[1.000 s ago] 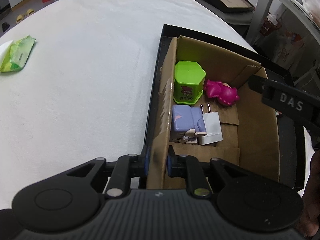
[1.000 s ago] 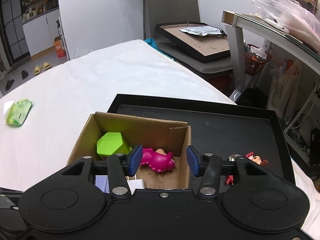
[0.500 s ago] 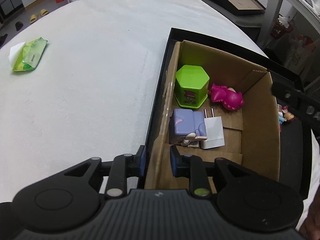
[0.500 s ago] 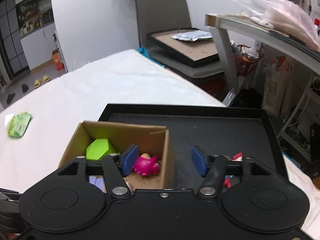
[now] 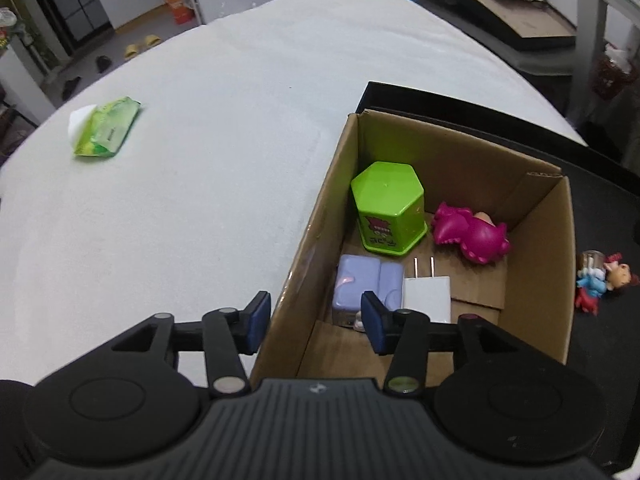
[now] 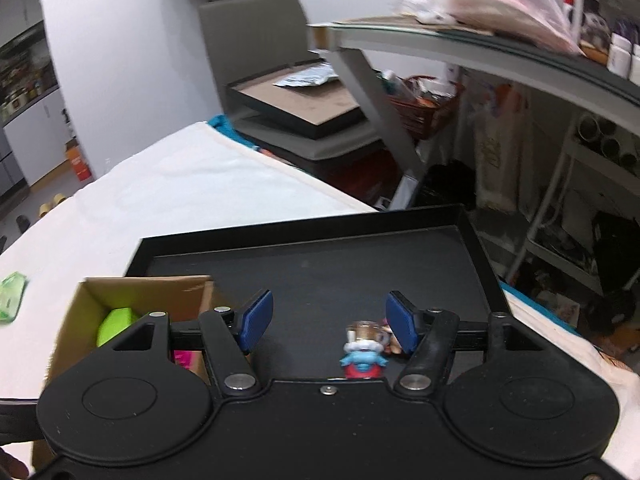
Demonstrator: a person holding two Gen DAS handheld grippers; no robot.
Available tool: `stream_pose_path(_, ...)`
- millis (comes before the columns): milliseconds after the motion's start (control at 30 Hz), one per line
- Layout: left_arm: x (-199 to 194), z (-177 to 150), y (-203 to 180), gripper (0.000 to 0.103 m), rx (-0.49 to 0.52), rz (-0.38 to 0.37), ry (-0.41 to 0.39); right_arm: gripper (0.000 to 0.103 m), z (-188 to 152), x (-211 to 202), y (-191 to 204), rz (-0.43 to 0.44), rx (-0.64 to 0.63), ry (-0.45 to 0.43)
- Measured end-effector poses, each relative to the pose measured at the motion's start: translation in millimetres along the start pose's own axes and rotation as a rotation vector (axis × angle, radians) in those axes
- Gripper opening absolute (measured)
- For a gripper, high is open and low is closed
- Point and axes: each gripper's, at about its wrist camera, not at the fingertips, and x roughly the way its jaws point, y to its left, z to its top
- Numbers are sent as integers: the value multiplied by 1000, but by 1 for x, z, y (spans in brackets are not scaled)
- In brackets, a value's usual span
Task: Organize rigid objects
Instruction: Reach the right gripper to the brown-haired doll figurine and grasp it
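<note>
The cardboard box [image 5: 532,248] is sitting at the left end of the black tray [image 6: 472,248], already collecting a green hexagonal tub [image 5: 387,211], a pink toy [image 5: 472,236], a lilac block [image 5: 368,286] and a white plug [image 5: 427,294], prongs pointing toward the tub. The left hand-held gripper [image 5: 314,322] is straddling the box's near-left wall, jaws spread and gripping nothing, probably steadying it. The right hand-held gripper [image 6: 329,320] is hovering wide open over the small figurine [image 6: 364,354], which is lying right of the box, lengthwise across the tray.
</note>
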Motion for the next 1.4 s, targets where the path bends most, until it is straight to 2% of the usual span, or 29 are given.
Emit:
stream_pose_path(367, 8, 12, -13, 53, -12, 55, -4, 62, -12, 33, -42, -97, 63, 25)
stream_pose_path(633, 14, 16, -30, 56, -7, 158, 0, 60, -20, 67, -63, -80, 153, 94)
stream_pose_path(767, 14, 19, -36, 56, 0, 188, -6, 56, -23, 77, -66, -67, 165, 122)
stream_pose_path(867, 15, 19, -39, 56, 0, 200, -10, 38, -27, 87, -69, -57, 172, 158)
stream_pose_path(900, 14, 19, -40, 56, 4, 202, -11, 38, -28, 88, -67, -49, 154, 165)
stream_pose_path(1167, 12, 17, -33, 57, 18, 150, -20, 34, -24, 71, -64, -67, 93, 144)
stream_pose_path(1400, 5, 12, -19, 56, 44, 24, -47, 34, -12, 44, -65, -30, 94, 92)
